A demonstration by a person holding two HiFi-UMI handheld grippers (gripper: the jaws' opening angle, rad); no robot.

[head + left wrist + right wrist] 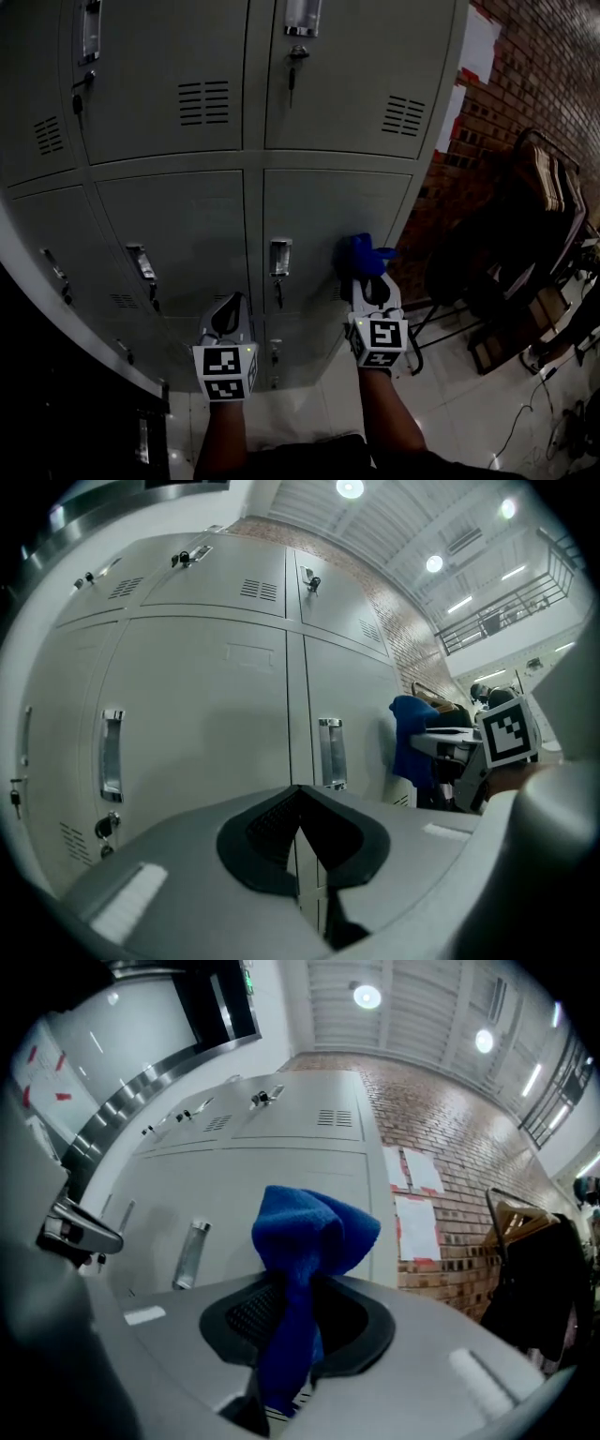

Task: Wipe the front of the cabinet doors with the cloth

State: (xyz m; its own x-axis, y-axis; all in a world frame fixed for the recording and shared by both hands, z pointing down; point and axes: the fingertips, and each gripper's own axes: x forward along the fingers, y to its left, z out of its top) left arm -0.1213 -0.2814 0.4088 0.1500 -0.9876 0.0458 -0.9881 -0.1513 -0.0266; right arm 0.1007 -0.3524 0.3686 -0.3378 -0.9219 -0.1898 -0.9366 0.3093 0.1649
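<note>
Fingers [246, 1314] of the right gripper [292, 1309] pinch the cloth [314, 1227], hiding their tips.

No word, number or brand can be read anywhere. In front of the cabinet doors [178, 234], the left marker cube [225, 373] and the right marker cube [379, 343] bear only black-and-white square patterns, no letters. On the brick wall [534, 84] to the right of the cabinet doors hang white paper sheets [417, 1227] with red marks; their print is too small to make out. The card holder [303, 14] on an upper door shows nothing legible.
</note>
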